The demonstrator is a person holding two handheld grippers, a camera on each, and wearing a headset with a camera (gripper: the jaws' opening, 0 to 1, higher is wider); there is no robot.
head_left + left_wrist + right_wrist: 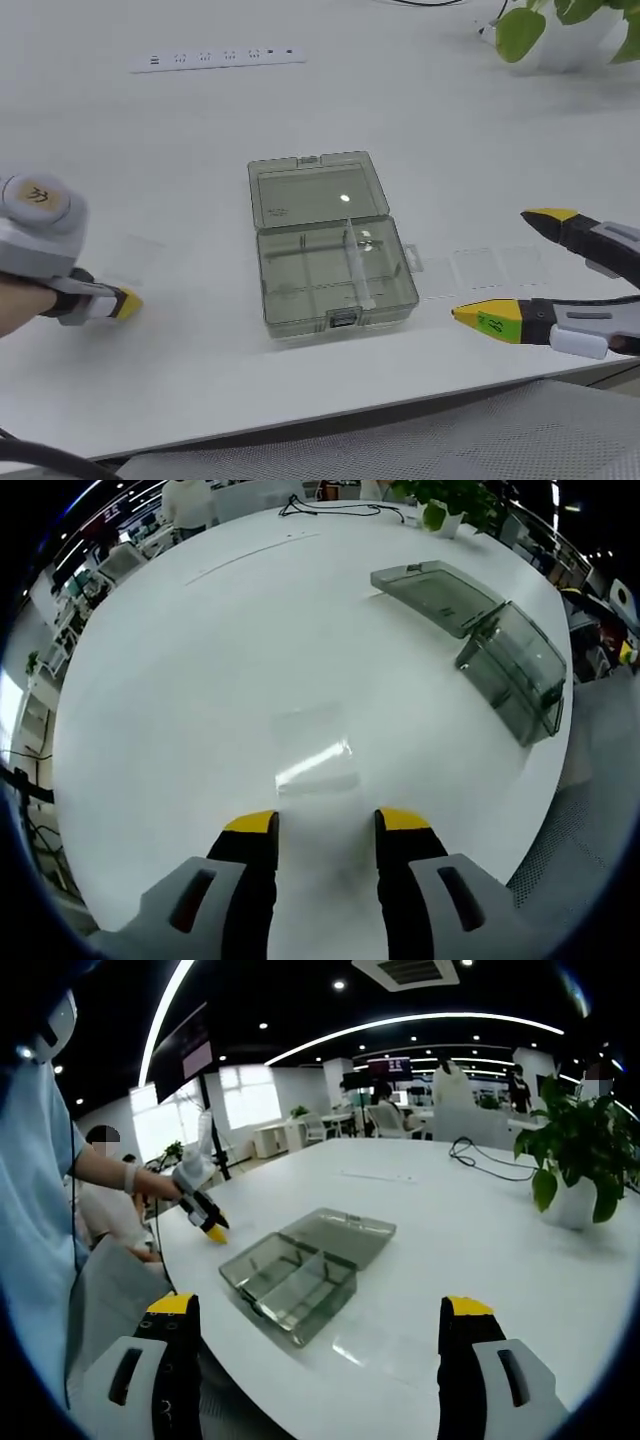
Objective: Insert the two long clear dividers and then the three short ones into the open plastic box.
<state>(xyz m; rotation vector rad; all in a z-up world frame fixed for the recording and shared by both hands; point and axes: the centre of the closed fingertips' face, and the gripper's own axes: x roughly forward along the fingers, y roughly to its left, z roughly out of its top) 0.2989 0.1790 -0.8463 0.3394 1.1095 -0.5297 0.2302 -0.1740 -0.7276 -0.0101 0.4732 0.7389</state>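
The open smoky-clear plastic box [335,272] lies mid-table with its lid [317,188] flat behind it. A clear strip [356,266] runs front to back inside it, right of the middle. Short clear dividers [495,265] lie on the table right of the box, between the wide-open jaws of my right gripper [510,266]. Faint clear dividers [315,767] lie just ahead of my left gripper [327,822], which is open and holds nothing. In the head view the left gripper [122,303] sits left of the box. The right gripper [320,1306] faces the box [290,1280].
A white power strip [218,58] lies at the table's far side and a potted plant [560,25] stands at the far right corner. The table's front edge [330,415] runs close below the box, with a grey mesh chair [420,440] under it.
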